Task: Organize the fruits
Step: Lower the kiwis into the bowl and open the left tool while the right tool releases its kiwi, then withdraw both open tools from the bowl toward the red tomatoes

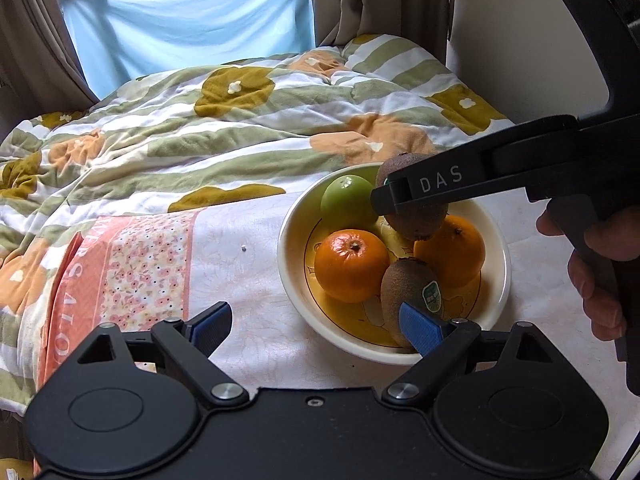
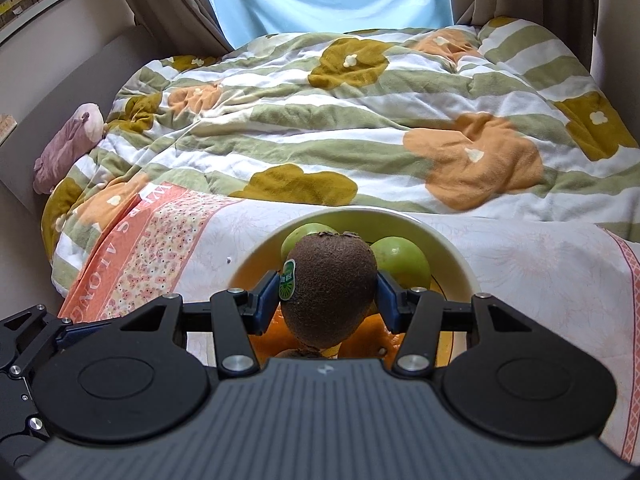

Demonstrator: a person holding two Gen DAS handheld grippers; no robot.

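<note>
A: How will that fuzzy brown oval kiwi point(image 2: 329, 286) handle?

B: Light, I'd judge, with soft flesh under a grippy skin, so it bruises if squeezed hard. The right gripper point(image 2: 326, 300) has its blue pads closed on the kiwi's broad middle, holding it above the glossy cream ceramic bowl point(image 1: 298, 280).

A: And the left gripper point(image 1: 320, 326)?

B: Jaws spread wide, holding nothing, right beside the bowl's near rim. A second stickered kiwi point(image 1: 408, 292) lies inside with two smooth, firm oranges point(image 1: 350, 266) and a waxy green round fruit point(image 1: 348, 202); all would roll easily.
</note>
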